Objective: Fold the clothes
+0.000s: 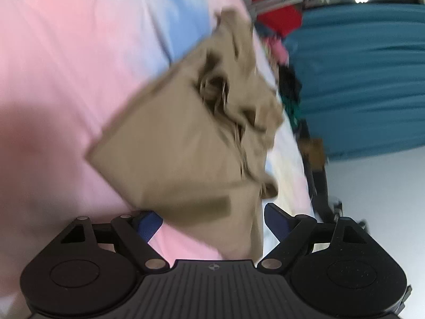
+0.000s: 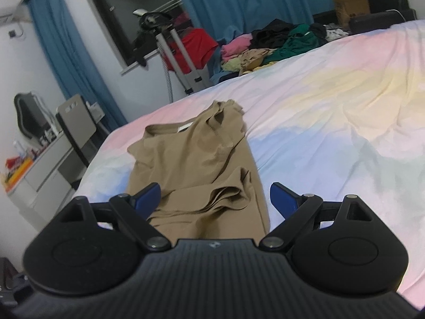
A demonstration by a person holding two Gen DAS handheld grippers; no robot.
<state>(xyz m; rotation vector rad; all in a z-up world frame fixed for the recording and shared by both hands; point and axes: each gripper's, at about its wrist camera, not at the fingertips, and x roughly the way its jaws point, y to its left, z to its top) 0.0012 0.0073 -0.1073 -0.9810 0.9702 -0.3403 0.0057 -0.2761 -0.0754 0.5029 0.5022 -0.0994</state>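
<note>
A tan T-shirt point(image 2: 202, 164) lies partly folded on the pastel bed sheet point(image 2: 332, 122), collar toward the far end and a sleeve folded over its middle. My right gripper point(image 2: 215, 199) is open just above the shirt's near hem, its blue pads either side of the cloth. In the blurred left wrist view the same tan shirt point(image 1: 180, 143) lies in front of my left gripper point(image 1: 212, 218), which is open with the shirt's near edge between its fingers.
A pile of mixed clothes point(image 2: 271, 45) sits at the bed's far edge. Blue curtains point(image 2: 239, 2), a drying rack with a red garment point(image 2: 191, 47) and a grey desk and chair point(image 2: 66, 143) stand beyond the bed.
</note>
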